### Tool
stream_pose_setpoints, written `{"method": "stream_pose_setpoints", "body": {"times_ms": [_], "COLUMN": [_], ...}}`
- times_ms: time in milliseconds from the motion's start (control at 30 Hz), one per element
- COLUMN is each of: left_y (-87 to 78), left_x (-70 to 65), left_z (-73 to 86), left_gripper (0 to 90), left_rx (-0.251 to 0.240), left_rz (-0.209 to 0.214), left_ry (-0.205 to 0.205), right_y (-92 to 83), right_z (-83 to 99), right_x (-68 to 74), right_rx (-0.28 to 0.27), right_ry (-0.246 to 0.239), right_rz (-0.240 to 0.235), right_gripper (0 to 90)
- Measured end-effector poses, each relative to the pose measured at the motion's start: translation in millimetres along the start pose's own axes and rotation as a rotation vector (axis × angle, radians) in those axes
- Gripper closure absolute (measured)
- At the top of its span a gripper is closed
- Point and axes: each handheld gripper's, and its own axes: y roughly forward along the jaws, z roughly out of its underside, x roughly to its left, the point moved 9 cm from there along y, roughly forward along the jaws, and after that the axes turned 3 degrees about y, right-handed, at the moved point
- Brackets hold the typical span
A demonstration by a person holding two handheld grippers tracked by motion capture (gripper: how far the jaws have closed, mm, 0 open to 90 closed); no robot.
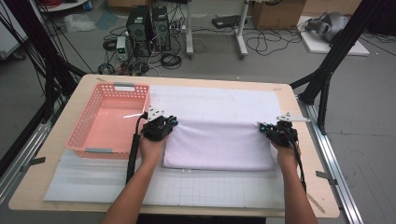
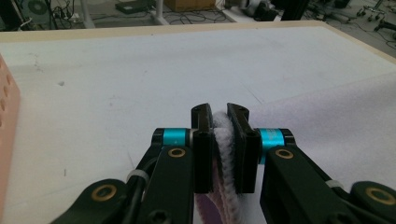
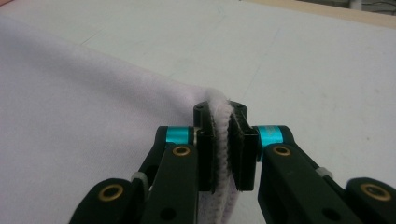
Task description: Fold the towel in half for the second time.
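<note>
While each hand-held gripper, left and right, was clamped on a towel corner, the fold seemed underway, needing an even carry.

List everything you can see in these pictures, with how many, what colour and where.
towel: one, pale lilac-white, folded on the mat, its far corners pinched by both grippers
basket: one, pink plastic, on the table's left side
mat: one, white, covering most of the table
table: one, light wood
computer towers: two, black, on the floor beyond the table, among cables
cardboard box: one, brown, on the floor at the back
left gripper: one, black, shut on the towel's left corner
right gripper: one, black, shut on the towel's right corner
forearms: two, entering from the bottom
</note>
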Motion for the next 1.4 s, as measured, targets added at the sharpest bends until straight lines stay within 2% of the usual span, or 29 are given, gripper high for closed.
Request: {"method": "stream_pose_setpoints", "body": {"times_ms": [67, 100, 133, 200, 233, 267, 333, 367, 400, 433, 467, 500, 567, 600, 633, 667, 733, 833, 933, 967, 1033, 1067, 1133, 1167, 1267, 1367, 1400], "left_y": [2.9, 2.9, 0.9, -1.9, -9.3, -9.3, -18.0, -24.0, -24.0, -27.3, -30.8, -34.3, -39.4, -43.0, -43.0, -47.4, -49.9, -57.1, -63.0, -65.7, -67.9, -71.9, -74.1, -75.2, -76.8, -77.4, -78.1], "left_x": [0.8, 0.8, 1.1, 1.1, -1.8, -1.8, -8.5, -16.2, -16.2, -21.5, -26.5, -31.7, -37.4, -40.5, -40.5, -42.8, -43.5, -43.4, -41.2, -40.4, -40.4, -41.4, -41.4, -42.2, -40.3, -37.7, -38.6], "left_z": [4.9, 4.9, 4.0, 1.8, -1.5, -1.5, -2.8, 0.6, 0.6, 4.2, 8.2, 14.1, 21.1, 27.8, 27.8, 34.3, 38.2, 49.1, 59.2, 64.1, 64.7, 68.2, 68.2, 69.0, 68.5, 64.0, 60.9], "left_gripper": [76.9, 67.7, 58.3, 51.8, 51.8, 51.9, 52.6, 55.2, 56.1, 56.1, 58.3, 58.3, 59.2, 59.9, 59.8, 60.0, 60.0, 60.2, 60.5, 62.1, 62.9, 64.3, 64.5, 64.8, 61.2, 51.1, 47.6], "left_rx": [0.026, 0.026, 0.028, 0.018, 0.015, 0.015, 0.012, 0.024, 0.024, 0.031, 0.036, 0.055, 0.052, 0.08, 0.08, 0.091, 0.107, 0.133, 0.152, 0.161, 0.163, 0.171, 0.164, 0.165, 0.161, 0.138, 0.113], "left_rz": [-0.014, -0.014, -0.003, 0.003, 0.019, 0.019, 0.057, 0.085, 0.085, 0.104, 0.12, 0.135, 0.143, 0.146, 0.146, 0.152, 0.155, 0.162, 0.175, 0.171, 0.166, 0.161, 0.156, 0.153, 0.152, 0.162, 0.182], "left_ry": [-0.009, -0.009, -0.054, -0.048, -0.016, -0.016, 0.017, 0.047, 0.047, 0.059, 0.07, 0.088, 0.103, 0.122, 0.122, 0.133, 0.137, 0.151, 0.14, 0.148, 0.161, 0.195, 0.203, 0.195, 0.189, 0.165, 0.145], "right_y": [5.1, 7.7, 9.3, 8.8, 6.2, 2.7, -2.3, -11.2, -14.8, -14.8, -24.1, -24.1, -32.6, -40.1, -42.3, -44.5, -47.0, -56.4, -61.5, -66.9, -72.3, -74.1, -76.0, -78.0, -83.9, -92.6, -94.0], "right_z": [1.1, 3.0, 4.5, 4.2, 2.7, 1.4, 0.8, 2.0, 3.1, 3.1, 9.1, 9.1, 19.1, 33.8, 38.2, 43.7, 49.4, 64.5, 71.5, 76.0, 80.4, 83.9, 87.1, 88.7, 86.1, 73.9, 70.5], "right_x": [-0.7, -0.7, -1.1, -0.8, -0.3, -0.4, 0.0, 6.1, 9.0, 9.0, 16.6, 16.6, 24.1, 30.1, 31.4, 33.2, 35.0, 40.4, 41.0, 40.5, 39.5, 38.6, 38.0, 37.6, 34.5, 33.2, 32.6], "right_rx": [0.014, 0.024, 0.03, 0.016, 0.001, -0.011, -0.021, -0.019, -0.021, -0.021, -0.008, -0.008, 0.0, 0.024, 0.024, 0.03, 0.048, 0.094, 0.11, 0.113, 0.125, 0.136, 0.134, 0.122, 0.098, 0.02, -0.005], "right_ry": [-0.001, -0.005, -0.006, 0.047, 0.059, 0.054, 0.048, 0.035, 0.019, 0.019, -0.011, -0.011, -0.032, -0.047, -0.048, -0.047, -0.052, -0.08, -0.089, -0.083, -0.109, -0.123, -0.113, -0.086, -0.081, -0.055, -0.051], "right_rz": [0.011, 0.022, 0.032, 0.027, 0.021, 0.033, 0.044, 0.018, 0.013, 0.013, -0.001, -0.001, -0.026, -0.037, -0.045, -0.052, -0.053, -0.082, -0.097, -0.104, -0.086, -0.074, -0.077, -0.085, -0.079, -0.07, -0.065], "right_gripper": [82.1, 80.9, 76.1, 66.0, 63.1, 59.5, 59.0, 57.2, 56.6, 56.6, 52.5, 52.5, 49.3, 47.6, 46.0, 45.2, 45.2, 48.2, 50.1, 50.6, 50.5, 50.3, 50.4, 50.1, 47.0, 40.0, 39.1]}}
